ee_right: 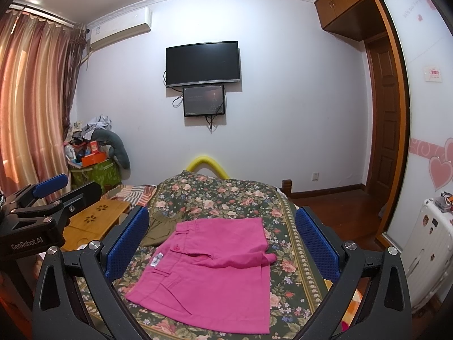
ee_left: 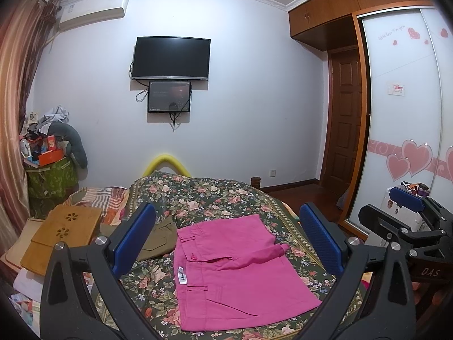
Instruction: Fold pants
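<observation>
Pink pants (ee_left: 237,272) lie folded into a compact rectangle on the floral bedspread (ee_left: 215,195), waistband and white label to the left. They also show in the right wrist view (ee_right: 215,277). My left gripper (ee_left: 226,243) is open and empty, held above the pants with its blue pads either side. My right gripper (ee_right: 220,243) is open and empty, also above the pants. Each gripper shows at the edge of the other's view: the right gripper (ee_left: 407,212) and the left gripper (ee_right: 53,195).
An olive garment (ee_left: 158,238) lies left of the pants. A wooden lap tray (ee_left: 65,235) sits at the bed's left. A cluttered green bin (ee_left: 51,175) stands in the corner. A wardrobe (ee_left: 405,113), white suitcase (ee_right: 433,249) and wood floor are to the right.
</observation>
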